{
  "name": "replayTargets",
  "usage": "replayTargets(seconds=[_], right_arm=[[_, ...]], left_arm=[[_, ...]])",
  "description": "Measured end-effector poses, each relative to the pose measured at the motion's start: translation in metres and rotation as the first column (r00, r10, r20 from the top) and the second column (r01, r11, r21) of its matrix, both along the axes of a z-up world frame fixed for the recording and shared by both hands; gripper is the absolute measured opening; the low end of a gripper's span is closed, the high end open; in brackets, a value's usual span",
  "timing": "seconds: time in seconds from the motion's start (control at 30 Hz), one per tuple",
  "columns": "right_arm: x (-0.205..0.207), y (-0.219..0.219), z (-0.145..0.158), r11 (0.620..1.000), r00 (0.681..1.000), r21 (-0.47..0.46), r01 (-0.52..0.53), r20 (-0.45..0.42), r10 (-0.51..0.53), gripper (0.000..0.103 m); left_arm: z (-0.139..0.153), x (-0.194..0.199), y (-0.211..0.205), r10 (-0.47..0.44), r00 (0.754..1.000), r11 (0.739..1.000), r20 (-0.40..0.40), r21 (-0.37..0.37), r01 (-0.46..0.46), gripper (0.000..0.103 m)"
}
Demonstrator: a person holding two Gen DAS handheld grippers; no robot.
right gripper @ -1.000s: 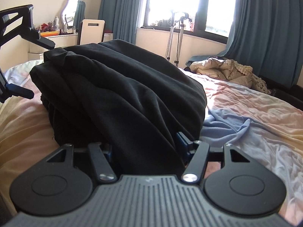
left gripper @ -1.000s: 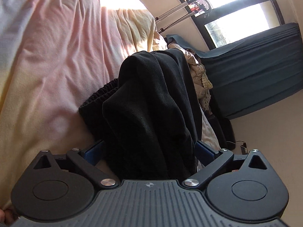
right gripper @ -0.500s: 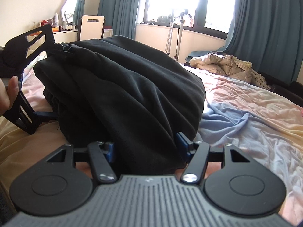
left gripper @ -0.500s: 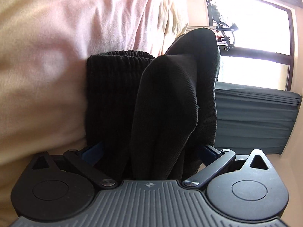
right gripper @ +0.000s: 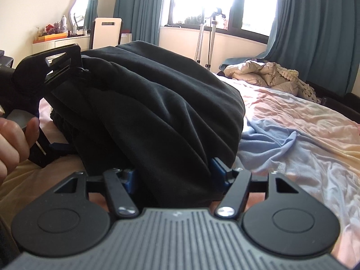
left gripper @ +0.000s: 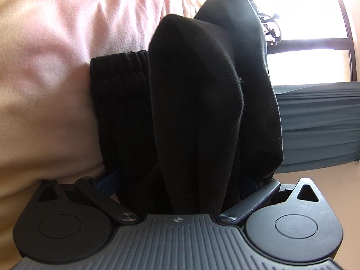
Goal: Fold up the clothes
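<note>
A bulky black garment lies bunched on the bed, with a ribbed cuff or hem showing in the left wrist view. My left gripper has thick folds of the black garment between its blue pads, its fingers wide apart around the cloth. It also shows in the right wrist view, held by a hand at the garment's left end. My right gripper grips the near edge of the same garment, the fabric filling the gap between its pads.
The bed sheet is pastel pink, blue and yellow, and rumpled. A beige quilted garment lies at the bed's far end. Teal curtains, a window, a tripod stand and a dresser are behind.
The left gripper has swung in closer to the garment's left end and tilted, with the cloth filling more of its view. The right gripper has hardly moved.
</note>
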State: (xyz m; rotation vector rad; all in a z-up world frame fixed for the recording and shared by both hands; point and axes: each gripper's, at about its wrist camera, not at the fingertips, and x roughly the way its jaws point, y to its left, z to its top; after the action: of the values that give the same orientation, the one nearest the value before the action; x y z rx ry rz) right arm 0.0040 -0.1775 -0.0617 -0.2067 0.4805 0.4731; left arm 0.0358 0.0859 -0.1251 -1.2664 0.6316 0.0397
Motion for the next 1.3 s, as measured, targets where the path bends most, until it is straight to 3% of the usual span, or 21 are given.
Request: replayTargets(seconds=[0.07, 0.2, 0.27, 0.5, 0.7, 0.77, 0.87, 0.9, 0.97, 1.03, 1.1, 1.2, 1.3], right_arm=[[0.0, -0.001, -0.001, 1.0, 1.0, 0.004, 0.0, -0.001, 0.0, 0.067], [0.001, -0.002, -0.001, 1.0, 1.0, 0.012, -0.001, -0.003, 0.001, 0.068], [0.001, -0.001, -0.001, 1.0, 1.0, 0.007, -0.003, -0.001, 0.003, 0.068], [0.003, -0.001, -0.002, 1.0, 1.0, 0.011, -0.001, -0.003, 0.001, 0.069], [0.006, -0.005, 0.003, 0.998, 1.0, 0.056, 0.003, -0.012, -0.003, 0.07], [0.006, -0.01, 0.008, 0.995, 1.0, 0.099, 0.007, -0.02, -0.005, 0.07], [0.007, -0.035, 0.027, 0.946, 0.998, 0.322, 0.042, -0.064, -0.022, 0.069], [0.009, -0.044, 0.034, 0.911, 0.995, 0.407, 0.067, -0.091, -0.033, 0.069], [0.009, -0.063, 0.047, 0.804, 0.991, 0.585, 0.107, -0.132, -0.036, 0.069], [0.013, -0.078, 0.057, 0.718, 0.99, 0.683, 0.134, -0.132, -0.059, 0.072], [0.029, -0.085, 0.054, 0.707, 0.981, 0.682, 0.187, -0.167, -0.099, 0.079], [0.058, -0.092, 0.038, 0.7, 0.954, 0.655, 0.283, -0.268, -0.135, 0.079], [0.087, -0.099, 0.008, 0.664, 0.909, 0.648, 0.373, -0.397, -0.124, 0.079]], left_arm=[[0.0, -0.005, -0.002, -0.028, 1.0, 1.0, -0.004, -0.004, 0.028, 0.103], [-0.019, -0.02, 0.008, 0.034, 0.999, 0.99, 0.003, -0.135, -0.033, 0.103], [-0.025, -0.027, 0.008, 0.042, 0.999, 0.987, -0.002, -0.156, -0.041, 0.103], [-0.028, -0.015, 0.002, 0.073, 0.996, 0.99, -0.044, -0.121, -0.078, 0.103], [-0.033, 0.002, 0.007, 0.109, 0.991, 0.992, 0.073, -0.068, -0.104, 0.101], [-0.034, 0.004, 0.006, 0.112, 0.989, 0.992, 0.096, -0.065, -0.106, 0.095], [-0.029, 0.001, 0.006, 0.108, 0.984, 0.993, 0.144, -0.065, -0.099, 0.083], [-0.026, 0.001, 0.005, 0.1, 0.982, 0.994, 0.16, -0.048, -0.093, 0.082], [-0.02, 0.005, -0.001, 0.072, 0.982, 0.997, 0.173, 0.019, -0.076, 0.078], [-0.019, 0.01, -0.006, 0.052, 0.985, 0.996, 0.165, 0.069, -0.064, 0.078], [-0.028, 0.017, -0.006, 0.068, 0.988, 0.997, 0.135, 0.035, -0.074, 0.079], [-0.037, 0.024, -0.007, 0.097, 0.992, 0.995, 0.084, -0.021, -0.096, 0.084], [-0.038, 0.029, -0.016, 0.103, 0.991, 0.995, 0.09, -0.006, -0.103, 0.088]])
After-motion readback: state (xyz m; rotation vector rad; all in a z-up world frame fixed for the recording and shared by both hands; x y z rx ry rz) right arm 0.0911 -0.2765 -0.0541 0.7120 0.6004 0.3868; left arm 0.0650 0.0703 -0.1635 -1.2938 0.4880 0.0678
